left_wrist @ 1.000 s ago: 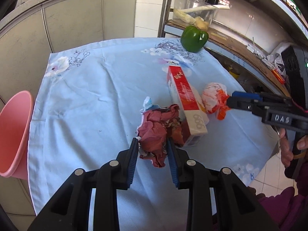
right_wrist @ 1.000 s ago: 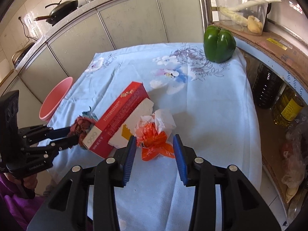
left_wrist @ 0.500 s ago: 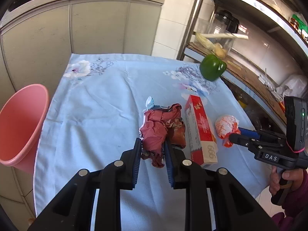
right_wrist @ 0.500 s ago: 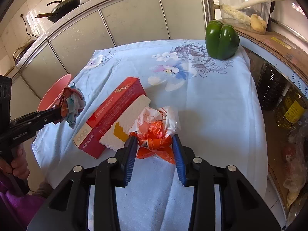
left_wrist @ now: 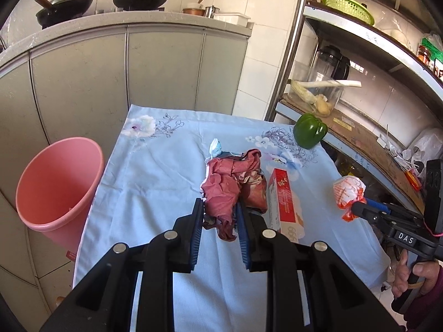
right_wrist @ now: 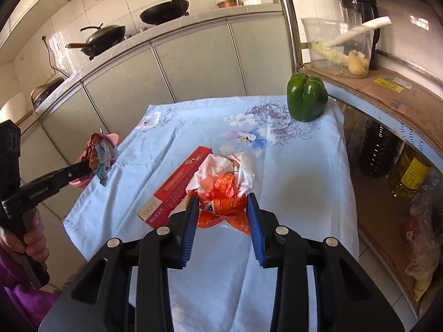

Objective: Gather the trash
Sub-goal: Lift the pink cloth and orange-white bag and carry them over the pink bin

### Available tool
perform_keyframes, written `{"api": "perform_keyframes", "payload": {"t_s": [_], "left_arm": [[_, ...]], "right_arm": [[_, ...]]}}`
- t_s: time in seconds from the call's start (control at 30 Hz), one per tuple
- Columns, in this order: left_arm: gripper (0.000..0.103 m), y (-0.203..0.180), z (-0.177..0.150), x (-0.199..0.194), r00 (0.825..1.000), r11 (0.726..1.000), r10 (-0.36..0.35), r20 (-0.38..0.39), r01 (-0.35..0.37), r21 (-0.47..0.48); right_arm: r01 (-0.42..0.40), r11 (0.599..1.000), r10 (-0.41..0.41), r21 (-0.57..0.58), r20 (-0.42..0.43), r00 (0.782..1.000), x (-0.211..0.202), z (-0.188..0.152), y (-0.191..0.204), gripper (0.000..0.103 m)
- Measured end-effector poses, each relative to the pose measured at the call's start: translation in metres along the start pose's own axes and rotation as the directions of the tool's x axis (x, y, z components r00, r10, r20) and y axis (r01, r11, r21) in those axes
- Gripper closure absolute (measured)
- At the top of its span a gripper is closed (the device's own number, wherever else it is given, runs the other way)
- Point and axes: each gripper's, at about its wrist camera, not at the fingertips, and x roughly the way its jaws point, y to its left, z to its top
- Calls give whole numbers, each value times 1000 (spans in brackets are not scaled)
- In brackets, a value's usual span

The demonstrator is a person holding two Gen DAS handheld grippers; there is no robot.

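Trash wads hung lifted over the cloth-covered bench [left_wrist: 155, 182]: left gripper [left_wrist: 218, 222] jaws pinched the red wrapper [left_wrist: 225, 191], right gripper [right_wrist: 223, 215] jaws the orange bag [right_wrist: 224, 182]. Only the left view showed the whole pink bin [left_wrist: 55, 182]; oil bottles [right_wrist: 409, 168] appeared right.

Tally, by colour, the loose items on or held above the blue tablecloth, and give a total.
Red: 2, crumpled wrapper and carton
Orange-and-white: 1, plastic bag
Green: 1, pepper
Total: 4
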Motion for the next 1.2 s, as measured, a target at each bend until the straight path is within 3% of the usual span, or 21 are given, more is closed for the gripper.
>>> {"api": "perform_keyframes", "payload": {"t_s": [0.2,0.7,1.2], "left_arm": [[81,-2,-4,-25,999,1000,-10,46,9,16],[81,1,-8,-77,986,999,-24,164,17,47],[80,20,6,-69,978,999,-42,204,39,19]], "right_arm": [[7,1000,-7,-8,77,997,-30,-2,15,67],[14,998,-3,-66,175,985,-72,9,57,67],[19,997,-4,-79,186,983,-53,36,72,67]]}}
